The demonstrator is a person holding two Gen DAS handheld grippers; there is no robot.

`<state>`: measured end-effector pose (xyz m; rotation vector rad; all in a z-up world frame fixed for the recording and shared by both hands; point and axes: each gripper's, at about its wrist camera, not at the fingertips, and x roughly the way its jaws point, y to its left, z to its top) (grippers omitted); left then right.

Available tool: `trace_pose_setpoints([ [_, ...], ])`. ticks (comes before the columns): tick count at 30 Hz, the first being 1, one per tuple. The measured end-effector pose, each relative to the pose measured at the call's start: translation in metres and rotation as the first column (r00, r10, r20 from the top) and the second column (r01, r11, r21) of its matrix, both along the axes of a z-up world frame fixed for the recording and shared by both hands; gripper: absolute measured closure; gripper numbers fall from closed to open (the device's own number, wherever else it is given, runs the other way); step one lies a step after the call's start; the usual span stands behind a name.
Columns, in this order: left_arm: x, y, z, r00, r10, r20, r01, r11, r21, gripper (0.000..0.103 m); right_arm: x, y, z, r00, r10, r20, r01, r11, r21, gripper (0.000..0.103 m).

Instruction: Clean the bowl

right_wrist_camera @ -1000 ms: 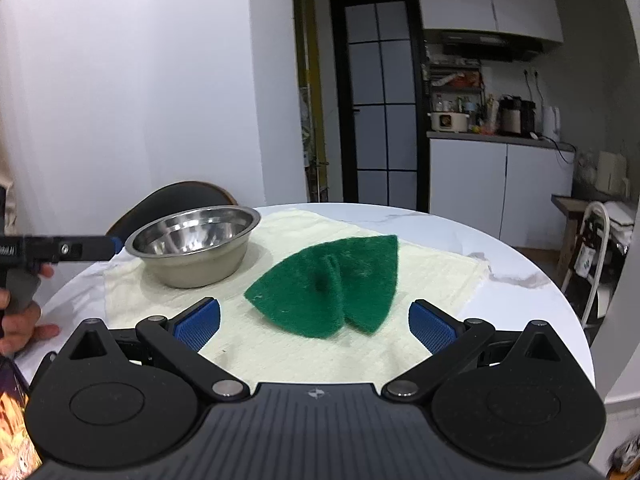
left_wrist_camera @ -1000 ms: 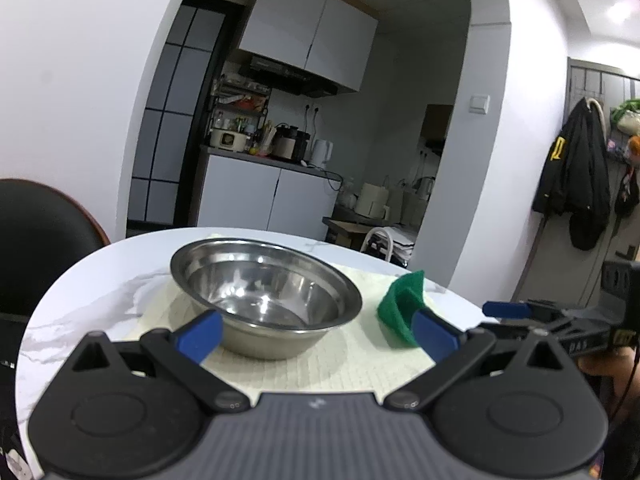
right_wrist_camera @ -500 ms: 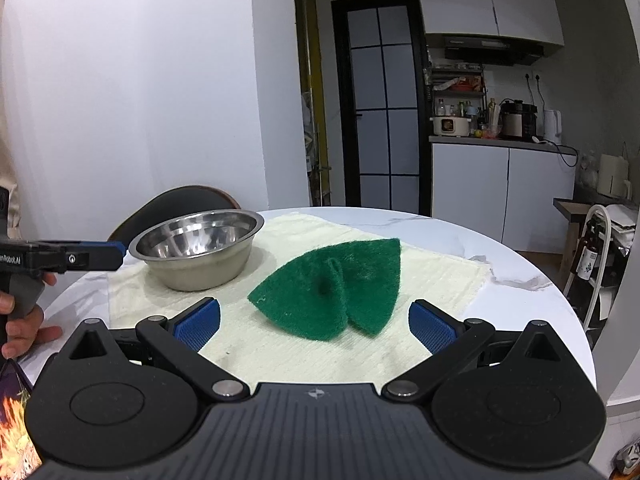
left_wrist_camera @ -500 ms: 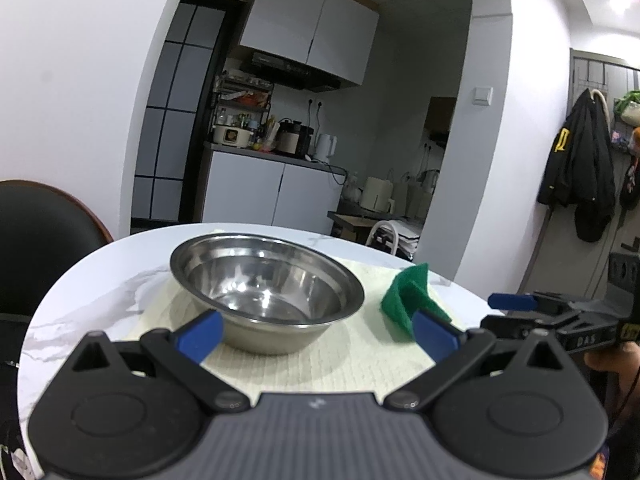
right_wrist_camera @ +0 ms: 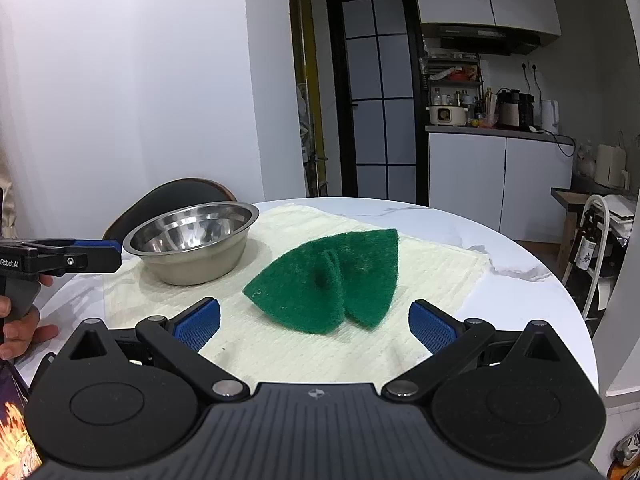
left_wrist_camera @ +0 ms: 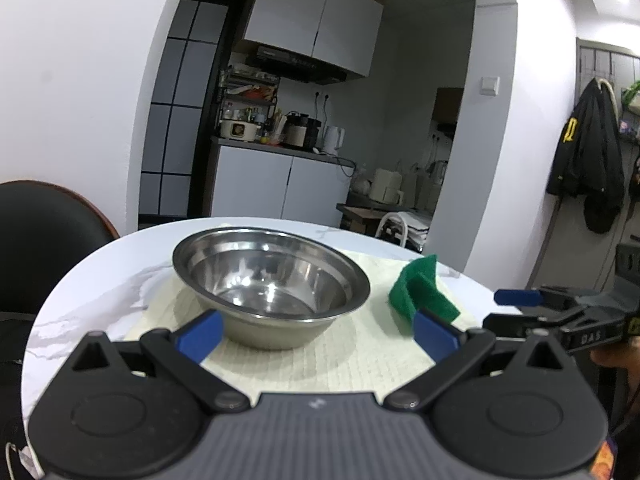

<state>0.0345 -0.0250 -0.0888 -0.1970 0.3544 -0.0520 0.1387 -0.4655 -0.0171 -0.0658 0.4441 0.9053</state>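
Observation:
A steel bowl (left_wrist_camera: 270,280) stands upright on a cream cloth (left_wrist_camera: 328,360) spread over a round white marble table (left_wrist_camera: 92,280). It sits just ahead of my left gripper (left_wrist_camera: 316,330), which is open and holds nothing. A folded green scouring pad (right_wrist_camera: 332,276) lies on the cloth right of the bowl (right_wrist_camera: 192,242). My right gripper (right_wrist_camera: 314,322) is open and low over the cloth, with the pad just beyond its blue fingertips. The pad (left_wrist_camera: 420,294) and the right gripper's fingers (left_wrist_camera: 516,298) also appear at the right of the left wrist view.
A dark chair (right_wrist_camera: 180,196) stands behind the table on the bowl's side. A person's hand (right_wrist_camera: 20,320) grips the left tool at the table's left edge. Beyond are kitchen cabinets (right_wrist_camera: 496,184) and a glass door (right_wrist_camera: 376,92). A dark jacket (left_wrist_camera: 588,160) hangs on the wall.
Both grippers stay open. The left wrist view has tilted slightly, so the bowl sits a little higher in it. The right gripper has crept a little closer to the pad.

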Motion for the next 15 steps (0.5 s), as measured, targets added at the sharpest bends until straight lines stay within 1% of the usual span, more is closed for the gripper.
trace_pose_setpoints([
  [2,0.0,-0.0015,0.0001,1.0,-0.002,0.0,0.002,1.0,0.01,0.0,-0.0004,0.0003,0.0001,1.0,0.0,0.003,0.0,1.0,-0.003,0.0],
  [10,-0.0009,0.0052,-0.0008,1.0,-0.02,0.012,0.021,0.999,-0.03,0.0,0.0004,-0.0019,0.0002,1.0,-0.004,0.006,0.004,1.0,0.0,0.0],
  [15,0.0007,0.0057,-0.0008,1.0,-0.012,0.008,0.012,0.999,-0.03,0.0,-0.0003,-0.0006,0.0008,1.0,-0.004,0.014,0.004,1.0,-0.007,0.0],
])
